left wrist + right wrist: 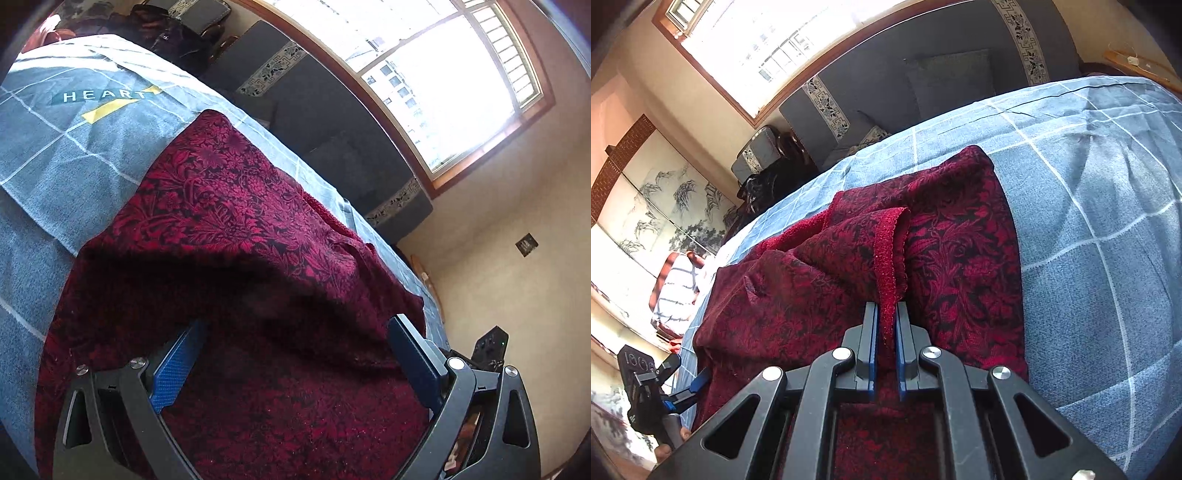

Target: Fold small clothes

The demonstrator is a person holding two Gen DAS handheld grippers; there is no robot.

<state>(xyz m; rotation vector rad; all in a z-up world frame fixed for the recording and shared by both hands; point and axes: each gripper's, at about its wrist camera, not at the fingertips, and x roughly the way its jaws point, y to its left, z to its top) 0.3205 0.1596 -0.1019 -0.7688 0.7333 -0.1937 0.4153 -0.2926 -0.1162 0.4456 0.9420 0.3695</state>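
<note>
My right gripper [886, 314] pinches the red garment [960, 251] hem, its length running away across the bedspread [1108, 221]; my left gripper [295, 332] gapes empty beside it.

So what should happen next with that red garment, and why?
Probably carry the pinched hem across and lay it down. The right tongs are shut on the red garment's hem, and the left tongs stand open, holding nothing, so the fold looks unfinished.
</note>
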